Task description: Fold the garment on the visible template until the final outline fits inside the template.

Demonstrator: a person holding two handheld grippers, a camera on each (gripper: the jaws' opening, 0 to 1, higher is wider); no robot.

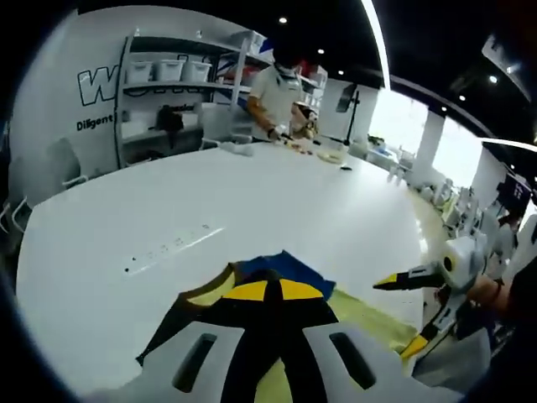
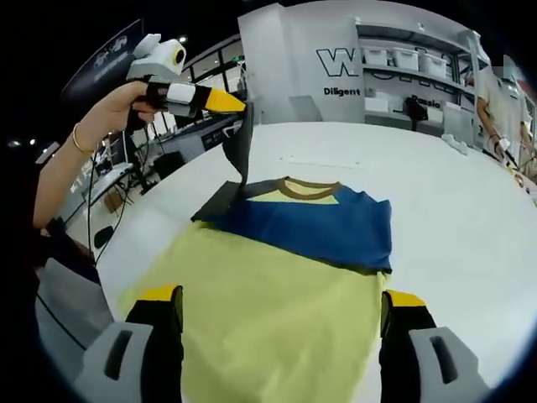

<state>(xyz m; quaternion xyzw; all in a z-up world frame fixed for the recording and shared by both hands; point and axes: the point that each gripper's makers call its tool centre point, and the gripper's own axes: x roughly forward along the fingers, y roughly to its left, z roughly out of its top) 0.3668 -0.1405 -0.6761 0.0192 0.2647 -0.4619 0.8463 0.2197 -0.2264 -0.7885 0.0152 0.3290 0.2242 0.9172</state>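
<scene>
yellow template (image 2: 268,319) under shirt (image 2: 310,222); left tool (image 2: 239,105) lifts sleeve (image 2: 239,147).

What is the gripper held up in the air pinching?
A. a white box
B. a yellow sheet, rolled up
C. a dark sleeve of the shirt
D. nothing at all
C: in the right gripper view the raised left gripper has its yellow tips closed on the dark sleeve, which hangs down from it to the blue and yellow shirt lying on the white table.
</scene>
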